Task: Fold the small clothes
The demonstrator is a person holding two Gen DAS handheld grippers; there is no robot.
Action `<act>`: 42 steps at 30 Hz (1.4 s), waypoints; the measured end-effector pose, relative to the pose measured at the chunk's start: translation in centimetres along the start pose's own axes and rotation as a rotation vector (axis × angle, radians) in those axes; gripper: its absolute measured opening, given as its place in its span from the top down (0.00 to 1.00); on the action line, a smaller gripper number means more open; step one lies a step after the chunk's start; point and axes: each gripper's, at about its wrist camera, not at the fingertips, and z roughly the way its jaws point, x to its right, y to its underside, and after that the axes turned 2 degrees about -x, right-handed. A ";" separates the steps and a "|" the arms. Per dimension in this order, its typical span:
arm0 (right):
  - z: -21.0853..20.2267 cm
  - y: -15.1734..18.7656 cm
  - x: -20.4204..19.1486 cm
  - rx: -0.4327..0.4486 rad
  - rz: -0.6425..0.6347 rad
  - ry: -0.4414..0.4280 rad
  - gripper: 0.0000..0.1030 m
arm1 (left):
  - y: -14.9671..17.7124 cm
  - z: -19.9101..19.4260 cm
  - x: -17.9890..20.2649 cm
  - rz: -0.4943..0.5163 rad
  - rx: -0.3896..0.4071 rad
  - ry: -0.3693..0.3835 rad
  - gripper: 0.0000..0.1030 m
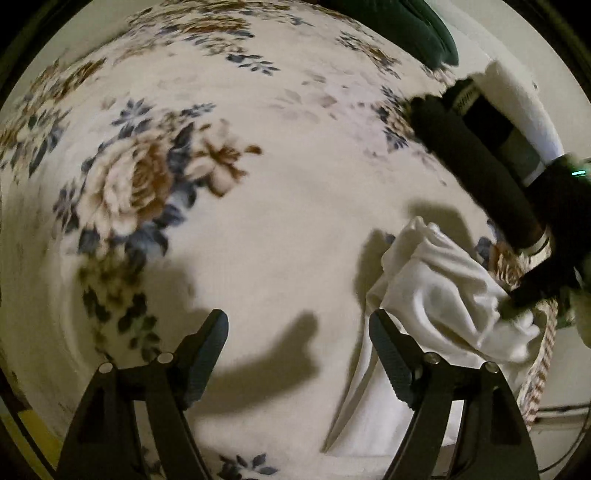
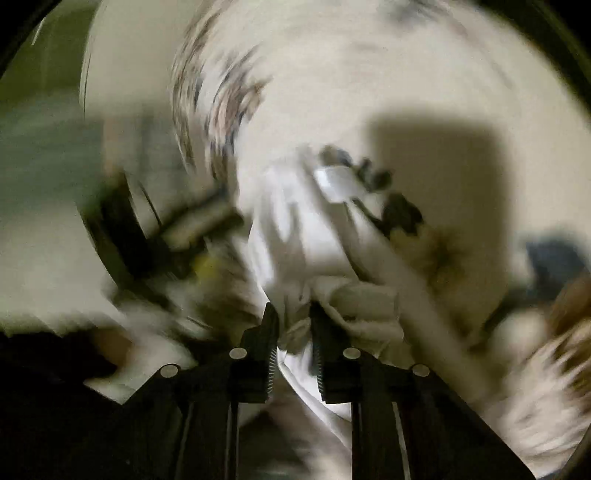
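The cream blanket with blue and brown flowers (image 1: 258,206) lies bare and wide under the left gripper (image 1: 297,354), whose jaws gape with nothing between them. Just right, the crumpled white cloth garment (image 1: 454,291) bunches, its long axis unclear, pinched in the nearly closed right gripper (image 2: 293,325).

Two grippers show: the left gripper (image 1: 297,354) at the bottom of its own view, the right gripper (image 2: 293,343) at the bottom of its own. One white garment (image 1: 443,291) lies bunched at the lower right of the left view. One floral blanket (image 1: 229,192) fills the frame, bearing one large rose print at centre left. One dark green cloth (image 1: 402,26) sits at the top edge.
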 end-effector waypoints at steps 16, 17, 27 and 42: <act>2.7 -4.5 -6.1 0.027 -0.115 0.445 0.95 | 0.4 0.2 -1.7 -0.059 -0.010 0.069 0.25; 2.5 -5.5 -4.4 0.052 -0.004 0.388 0.95 | 0.3 0.2 -1.7 -0.055 -0.013 0.079 0.25; -0.3 -5.4 -7.0 0.214 -0.040 0.531 0.43 | 0.1 0.4 -1.8 -0.042 -0.034 0.129 0.25; 2.7 -7.7 -11.6 0.178 -0.294 0.756 0.54 | 0.4 0.7 -1.0 -0.037 -0.035 0.154 0.25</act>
